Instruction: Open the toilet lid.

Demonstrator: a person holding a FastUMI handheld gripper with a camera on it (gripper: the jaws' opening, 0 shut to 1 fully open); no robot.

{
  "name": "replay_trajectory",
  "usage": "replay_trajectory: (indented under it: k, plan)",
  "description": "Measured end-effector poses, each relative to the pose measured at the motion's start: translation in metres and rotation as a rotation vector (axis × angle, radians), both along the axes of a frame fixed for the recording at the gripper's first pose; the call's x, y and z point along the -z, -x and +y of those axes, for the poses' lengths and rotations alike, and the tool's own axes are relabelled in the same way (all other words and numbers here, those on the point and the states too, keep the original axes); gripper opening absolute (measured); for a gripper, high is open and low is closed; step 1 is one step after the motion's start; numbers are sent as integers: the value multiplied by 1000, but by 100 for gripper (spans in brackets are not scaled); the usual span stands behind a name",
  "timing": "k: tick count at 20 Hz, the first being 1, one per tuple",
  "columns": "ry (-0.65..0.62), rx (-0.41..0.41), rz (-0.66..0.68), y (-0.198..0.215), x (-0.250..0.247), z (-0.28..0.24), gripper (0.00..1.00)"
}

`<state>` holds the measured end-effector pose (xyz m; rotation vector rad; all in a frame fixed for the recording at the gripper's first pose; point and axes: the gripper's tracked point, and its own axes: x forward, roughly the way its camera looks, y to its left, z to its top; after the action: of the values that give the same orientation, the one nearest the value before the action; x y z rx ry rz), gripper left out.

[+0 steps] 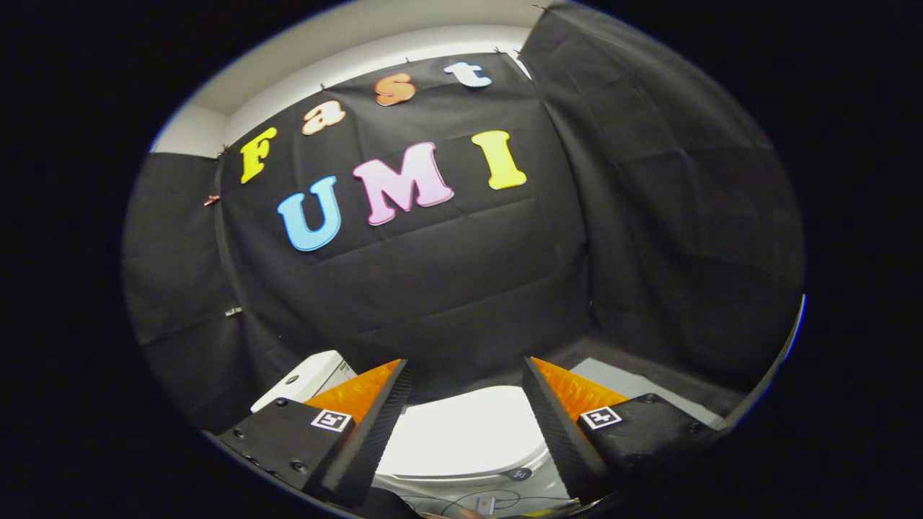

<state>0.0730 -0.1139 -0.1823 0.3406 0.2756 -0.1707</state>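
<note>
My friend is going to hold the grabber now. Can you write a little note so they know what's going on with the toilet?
Gripper: open, fingers spread apart, holding nothing.
Toilet lid: white, seen between the fingers and just beyond them. It looks closed, lying flat on the toilet.
White tank: beyond the left finger, by the black cloth wall.
Done: gripper brought near the lid; no grip yet.
Left: get the fingers onto the lid's edge and swing it up.
</note>
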Motion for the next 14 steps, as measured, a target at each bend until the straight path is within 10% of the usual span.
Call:
replay_trajectory:
  k: [14]
  plan:
    - [-293,44,271,-20,182,-49,99]
